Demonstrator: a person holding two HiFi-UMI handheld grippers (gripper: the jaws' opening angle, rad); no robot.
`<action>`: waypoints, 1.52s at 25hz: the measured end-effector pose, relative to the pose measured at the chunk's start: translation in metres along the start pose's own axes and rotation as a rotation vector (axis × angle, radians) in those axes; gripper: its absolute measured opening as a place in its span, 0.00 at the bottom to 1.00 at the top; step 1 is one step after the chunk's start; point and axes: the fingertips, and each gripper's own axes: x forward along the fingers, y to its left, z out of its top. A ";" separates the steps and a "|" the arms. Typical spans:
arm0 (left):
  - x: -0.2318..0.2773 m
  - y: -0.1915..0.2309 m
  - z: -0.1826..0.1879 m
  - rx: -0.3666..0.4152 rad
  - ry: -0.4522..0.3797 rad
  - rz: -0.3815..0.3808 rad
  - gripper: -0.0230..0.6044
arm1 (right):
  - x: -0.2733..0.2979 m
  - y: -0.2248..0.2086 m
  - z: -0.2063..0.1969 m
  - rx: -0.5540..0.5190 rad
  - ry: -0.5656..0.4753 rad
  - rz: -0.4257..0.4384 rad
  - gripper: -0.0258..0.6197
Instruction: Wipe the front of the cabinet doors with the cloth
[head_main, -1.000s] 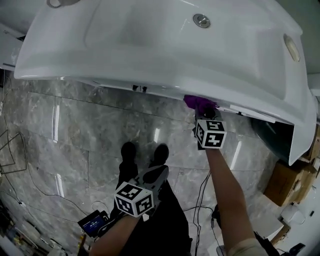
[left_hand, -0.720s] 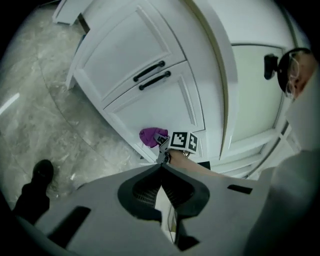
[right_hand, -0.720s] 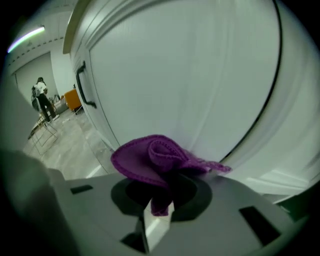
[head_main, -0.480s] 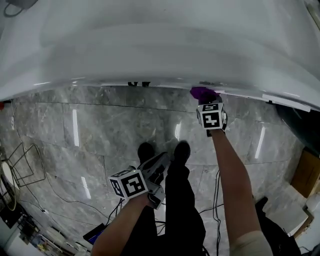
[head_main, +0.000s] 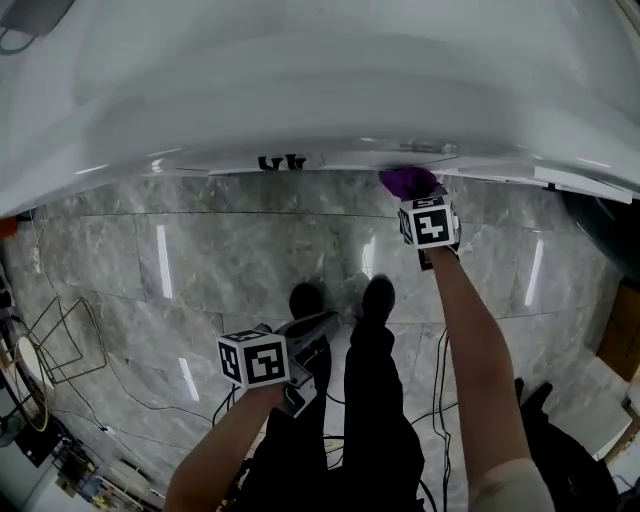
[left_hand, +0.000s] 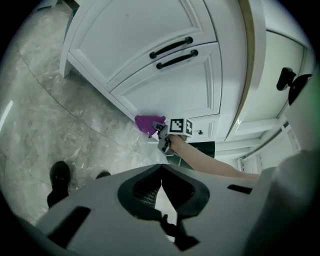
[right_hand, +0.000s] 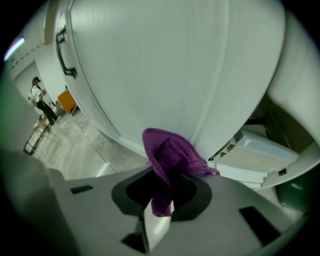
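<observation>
Right gripper (right_hand: 159, 202) is clamping the purple cloth (right_hand: 167, 155) between its jaws and pressing it against the low edge of the white cabinet door (right_hand: 165, 65), near the marble floor (head_main: 230, 260). Over the last second the cloth has barely shifted along the door, so most of the front probably remains unwiped. Left gripper (left_hand: 161, 187) is hanging back, jaws together and empty.

Glossy grey marble floor (head_main: 230, 270) fills mid-frame, streaked by white light reflections (head_main: 163, 262); brown box (head_main: 622, 335) at right edge.
</observation>
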 end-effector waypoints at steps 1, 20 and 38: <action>-0.007 0.004 0.007 0.035 0.000 0.016 0.07 | -0.018 0.006 0.007 0.019 -0.040 0.018 0.14; -0.074 -0.086 0.103 0.398 -0.171 -0.285 0.07 | -0.255 0.079 0.194 0.184 -0.655 0.194 0.14; -0.017 -0.004 0.028 0.273 -0.039 -0.212 0.07 | -0.035 0.073 0.088 -0.089 -0.259 0.017 0.14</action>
